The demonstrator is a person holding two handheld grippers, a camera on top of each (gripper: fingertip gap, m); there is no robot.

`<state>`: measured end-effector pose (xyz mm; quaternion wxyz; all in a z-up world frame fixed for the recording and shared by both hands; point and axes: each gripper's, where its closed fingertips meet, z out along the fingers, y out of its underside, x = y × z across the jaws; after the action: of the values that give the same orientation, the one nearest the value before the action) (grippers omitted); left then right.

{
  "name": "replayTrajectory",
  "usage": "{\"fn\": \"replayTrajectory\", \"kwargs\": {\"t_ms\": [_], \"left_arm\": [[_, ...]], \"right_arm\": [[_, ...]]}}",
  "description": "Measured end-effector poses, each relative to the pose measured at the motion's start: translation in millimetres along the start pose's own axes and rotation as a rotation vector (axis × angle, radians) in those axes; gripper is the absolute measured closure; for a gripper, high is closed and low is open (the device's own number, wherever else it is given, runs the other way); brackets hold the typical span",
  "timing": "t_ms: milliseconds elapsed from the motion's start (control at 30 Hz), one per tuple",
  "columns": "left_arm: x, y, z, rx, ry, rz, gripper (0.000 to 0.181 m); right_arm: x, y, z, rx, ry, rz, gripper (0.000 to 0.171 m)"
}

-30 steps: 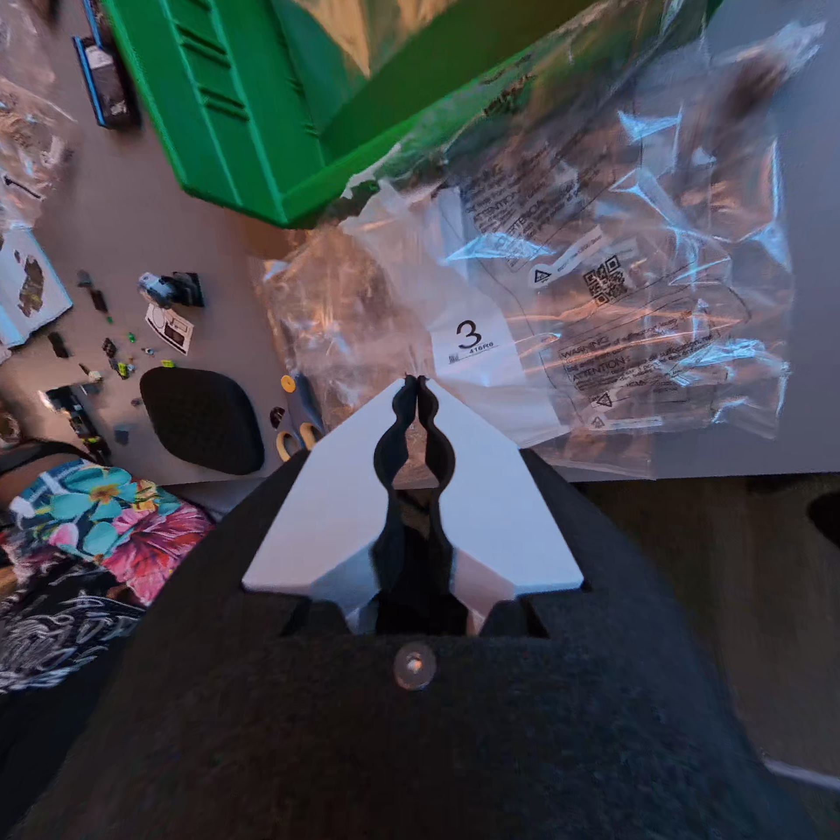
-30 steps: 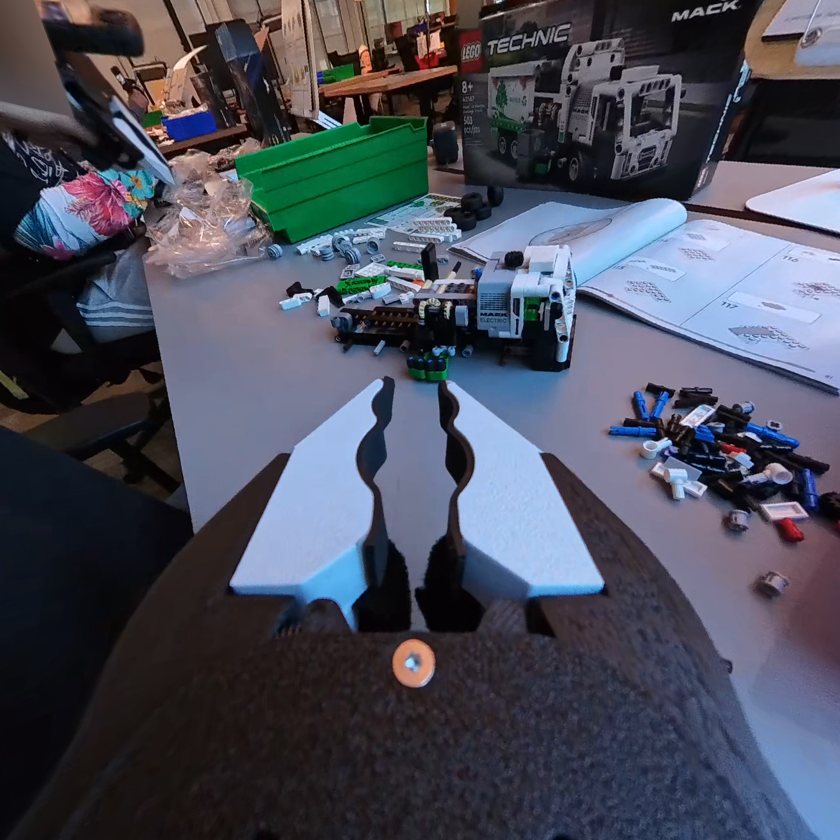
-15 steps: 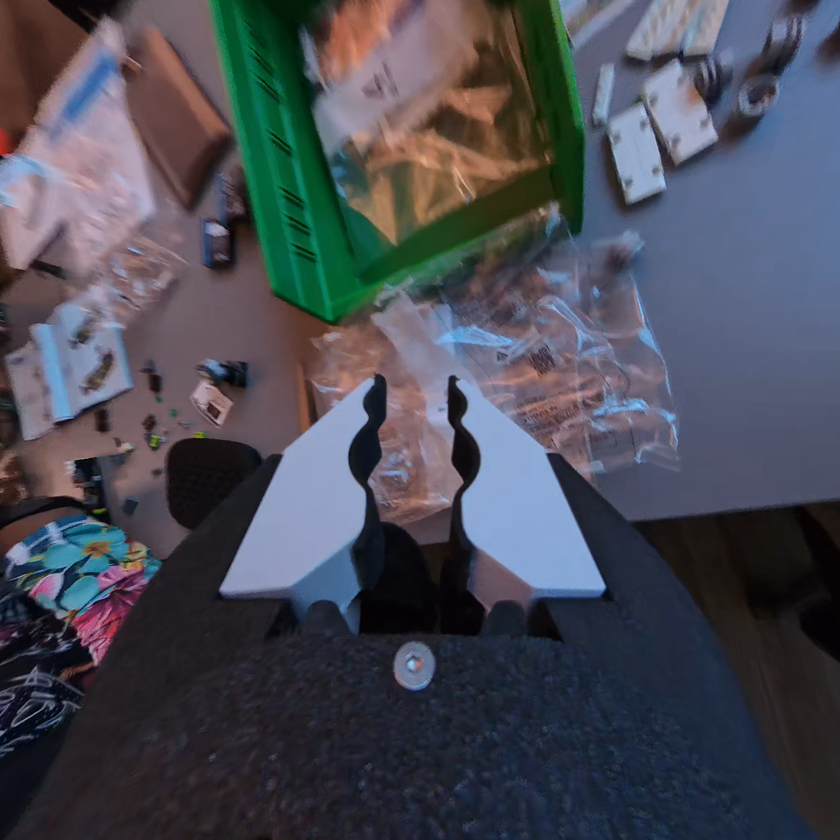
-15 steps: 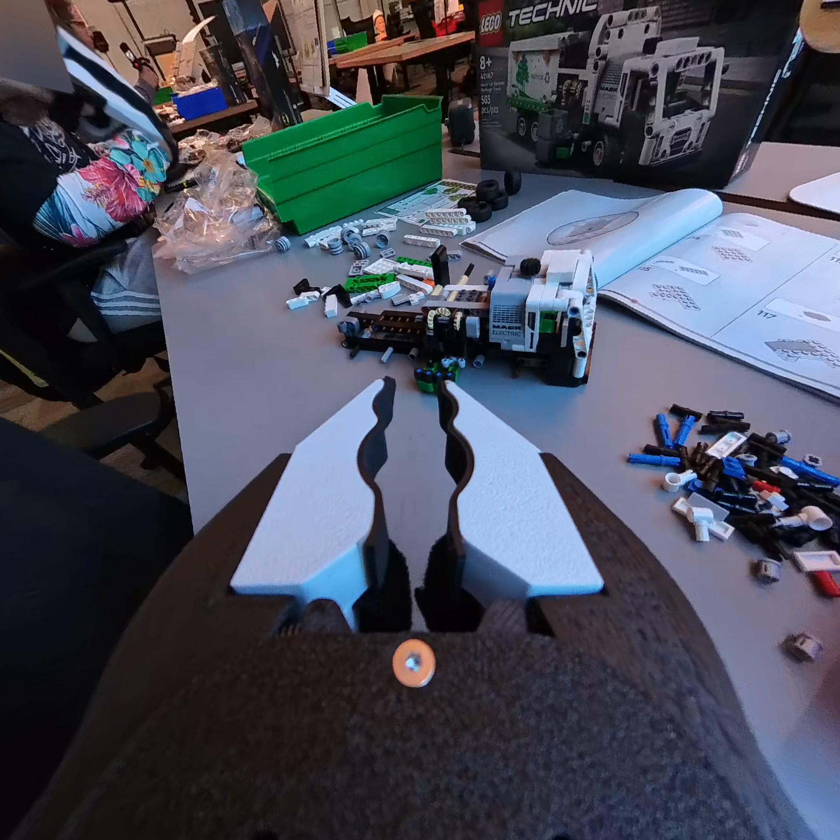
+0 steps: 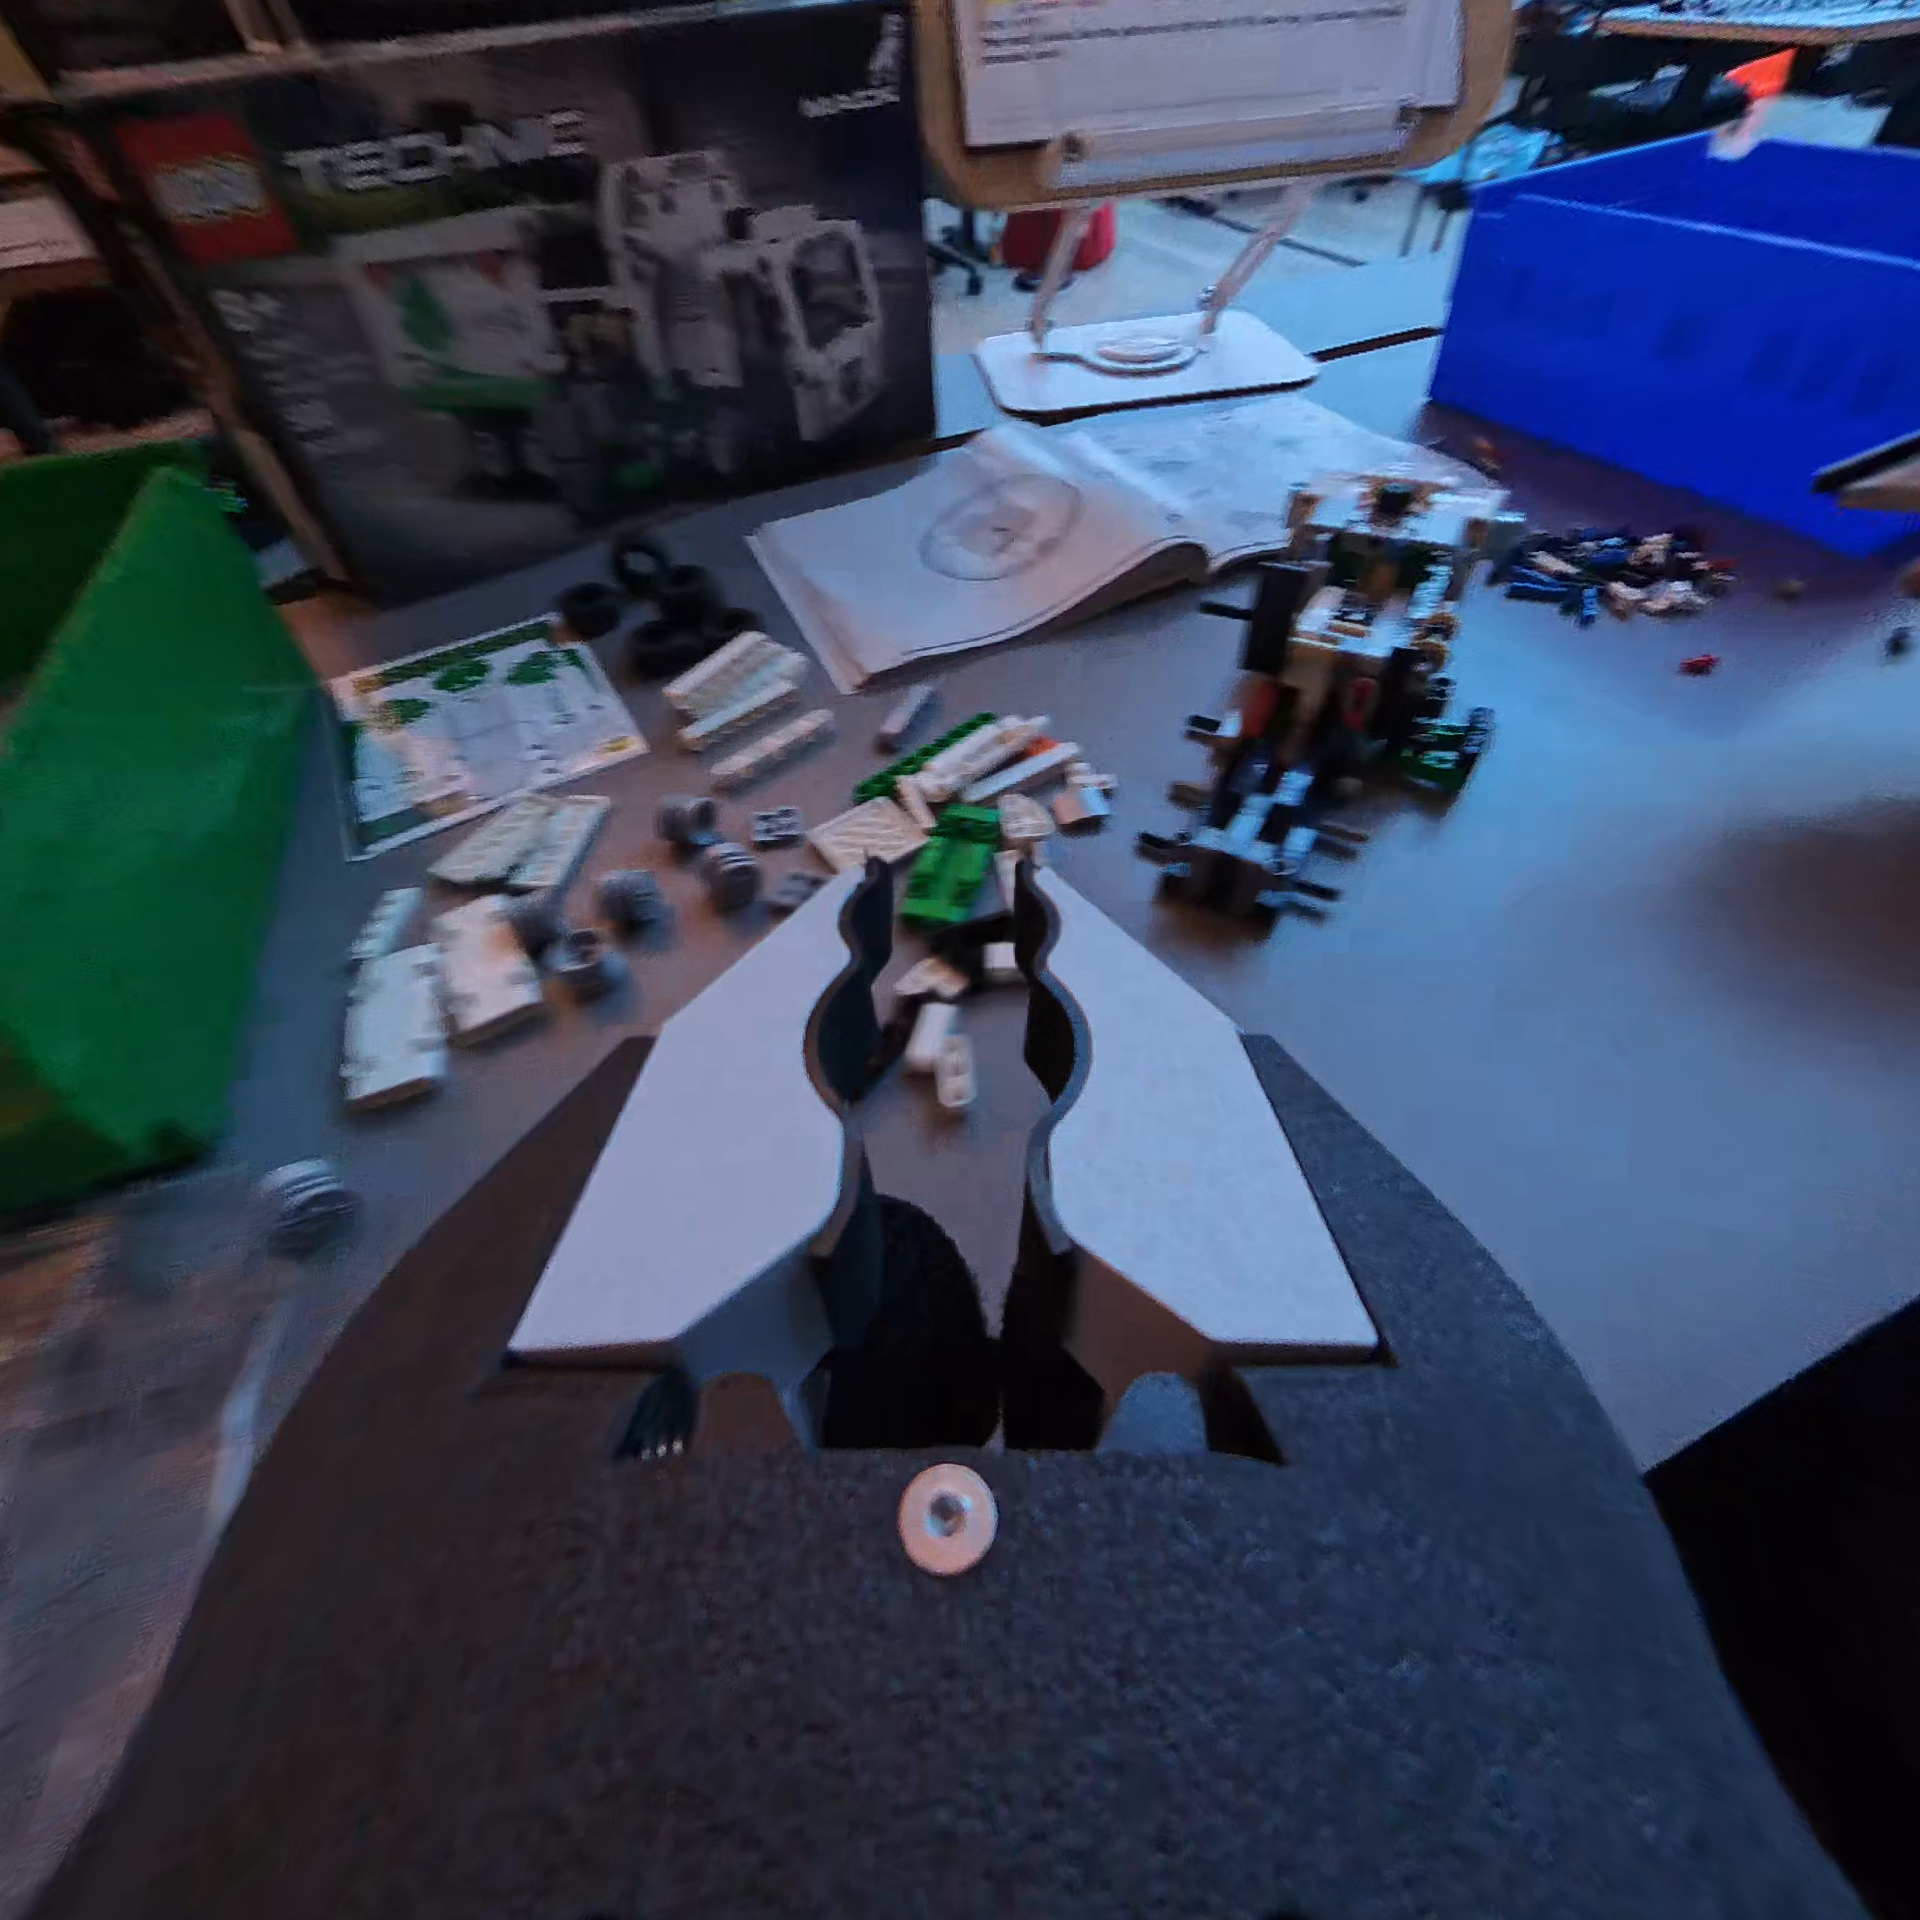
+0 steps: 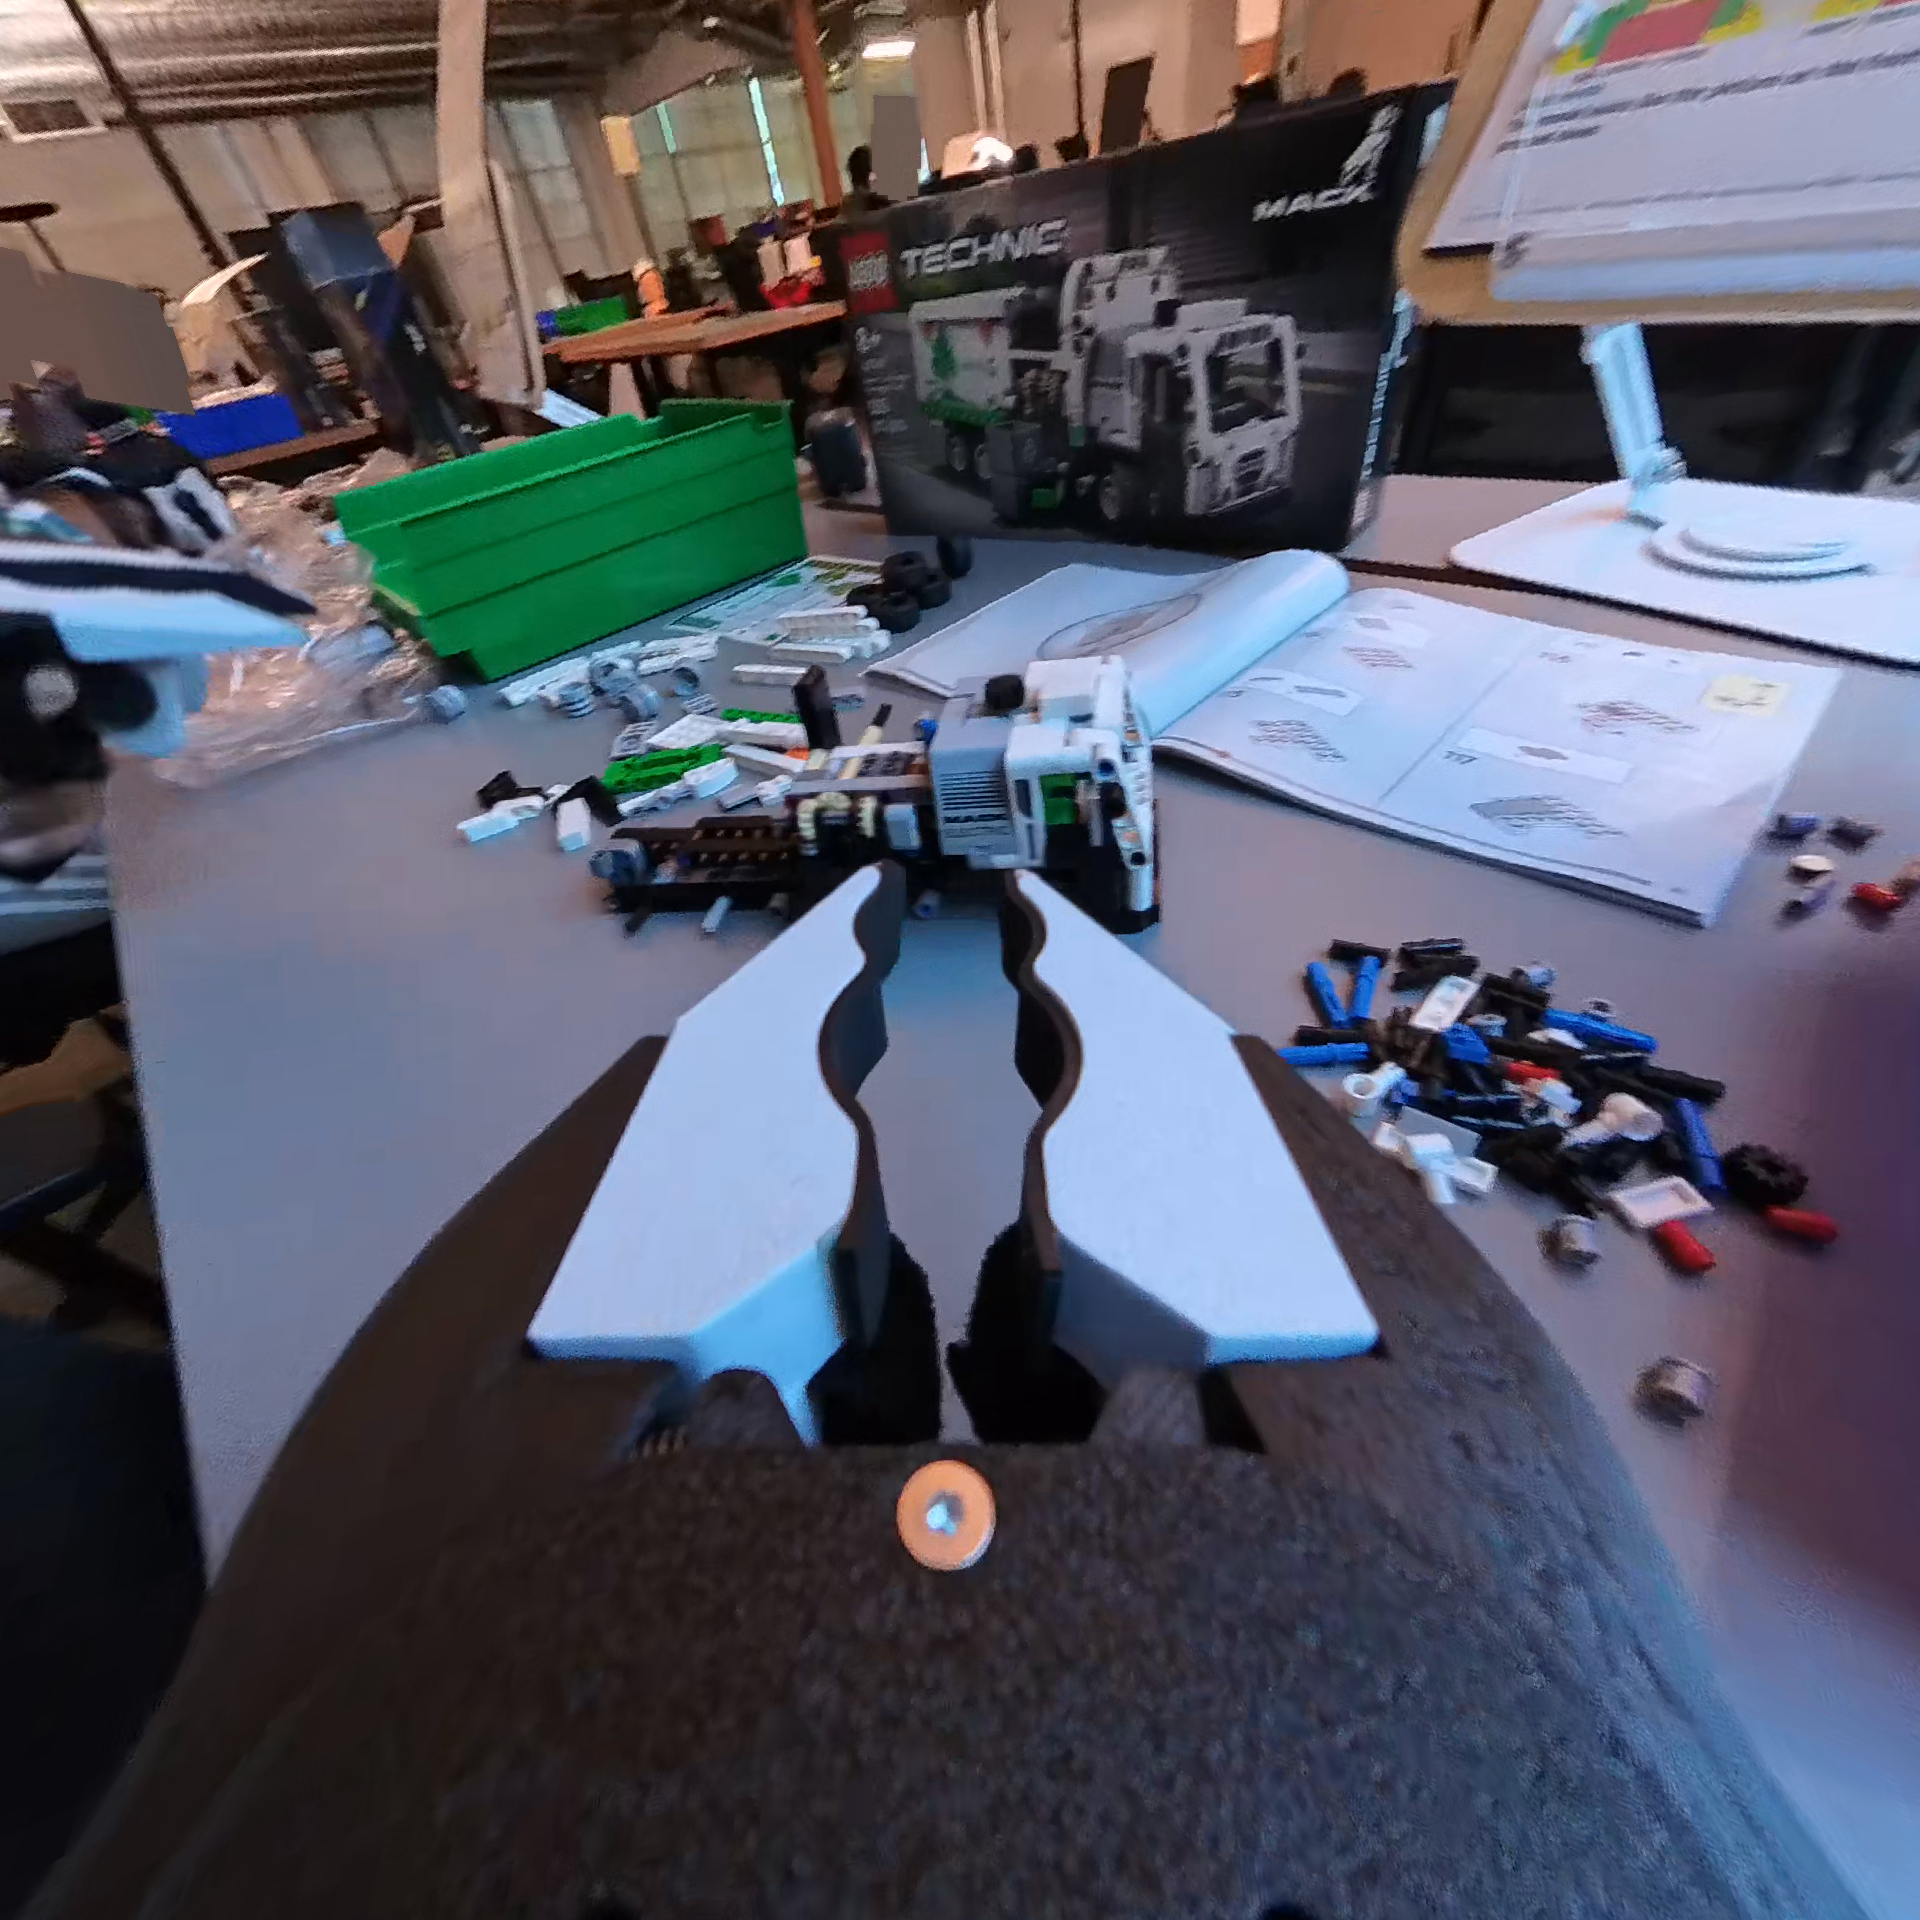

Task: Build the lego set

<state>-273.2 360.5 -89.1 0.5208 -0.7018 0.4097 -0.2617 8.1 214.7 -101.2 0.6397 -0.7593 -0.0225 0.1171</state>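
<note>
Both the left gripper (image 5: 948,894) and the right gripper (image 6: 948,883) look alike: two pale grey, wedge-shaped fingers (image 6: 748,1122) with dark, wavy inner edges, set in a black, rough-grained body. One round silver screw (image 5: 948,1519) sits in the middle of each body.

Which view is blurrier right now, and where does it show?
Left wrist view: motion blur nearly everywhere, with the set box and loose bricks smeared, only the left tongs crisp. Right wrist view: the half-built truck is readable, edges soft and bent by the wide lens.
</note>
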Motion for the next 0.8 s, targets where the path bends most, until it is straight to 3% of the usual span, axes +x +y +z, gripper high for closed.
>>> {"fn": "replayTrajectory", "kwargs": {"t_ms": [100,233,367,567,700,800], "left_arm": [[53,12,28,-0.001,0.135,-0.037,0.160],[79,18,52,-0.009,0.226,-0.078,0.159],[70,10,60,0.036,0.208,-0.001,0.159],[77,10,65,0.002,0.394,-0.115,0.159],[57,-11,66,0.141,0.330,-0.138,0.160],[51,-13,75,0.143,0.251,-0.076,0.159]], "right_arm": [[6,-6,-4,0.042,0.004,0.027,0.153],[8,-8,-6,0.070,0.007,0.002,0.153],[10,2,5,-0.016,0.022,-0.039,0.148],[18,5,5,-0.042,0.103,-0.074,0.147],[34,6,3,-0.052,0.196,-0.048,0.146],[48,9,2,-0.077,0.276,-0.026,0.146]]}}
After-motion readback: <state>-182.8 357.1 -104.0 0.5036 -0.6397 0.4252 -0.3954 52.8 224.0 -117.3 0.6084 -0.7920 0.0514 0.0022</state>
